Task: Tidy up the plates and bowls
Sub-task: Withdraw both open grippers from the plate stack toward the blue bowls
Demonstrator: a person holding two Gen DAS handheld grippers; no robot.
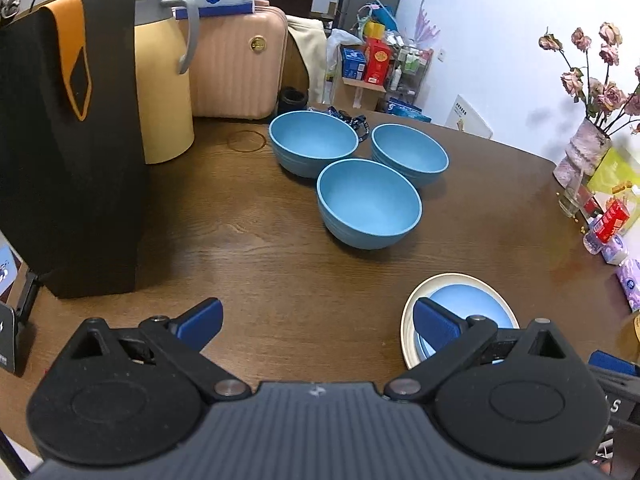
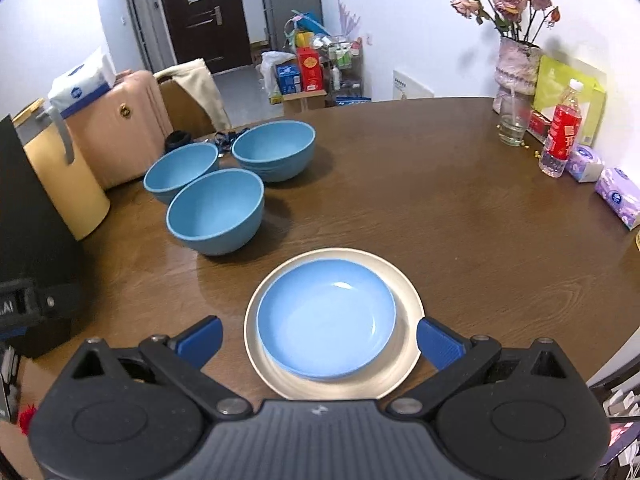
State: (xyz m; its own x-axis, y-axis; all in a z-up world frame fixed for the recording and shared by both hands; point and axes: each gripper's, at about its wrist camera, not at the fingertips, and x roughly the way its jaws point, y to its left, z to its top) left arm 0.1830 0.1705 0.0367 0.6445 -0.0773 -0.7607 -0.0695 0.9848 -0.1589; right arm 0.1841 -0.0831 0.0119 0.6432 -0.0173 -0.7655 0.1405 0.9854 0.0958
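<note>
Both grippers are sitting above the near edge of the brown wooden table (image 2: pixel 460 208), neither one holding anything.

Left gripper (image 1: pixel 318 320): blue-padded fingers are spread wide, nothing between them but bare tabletop. Its right finger is overlapping the plate stack in view, but I cannot tell whether it is touching.

Right gripper (image 2: pixel 318 340): fingers are also spread wide, one on each side of the plate stack, and in the frame the stack is lying between them. Contact with the rim is not clear.

Plate stack: a blue shallow plate (image 2: pixel 326 318) is resting inside a larger cream plate (image 2: pixel 384 384), near the front edge of the table. The blue one is sitting slightly off-centre, toward the near-left of the cream one.

Bowls: three blue bowls are standing upright and empty in a tight cluster further back, left of the plates. Nearest bowl (image 2: pixel 216 212) is sitting in front; far-left bowl (image 2: pixel 180 172) and far-right bowl (image 2: pixel 274 150) are behind it. They are just beside one another, rims nearly touching. Well apart from the plate stack.

Around them: a black paper bag (image 1: pixel 68 140) and a yellow thermos jug (image 1: pixel 164 88) are standing at the left, with a pink suitcase (image 1: pixel 236 64) behind. On the right side a vase of dried roses (image 2: pixel 516 60), a drinking glass (image 2: pixel 512 120), a red-label bottle (image 2: pixel 562 132) and tissue packs (image 2: pixel 618 196) are lining the table edge.
</note>
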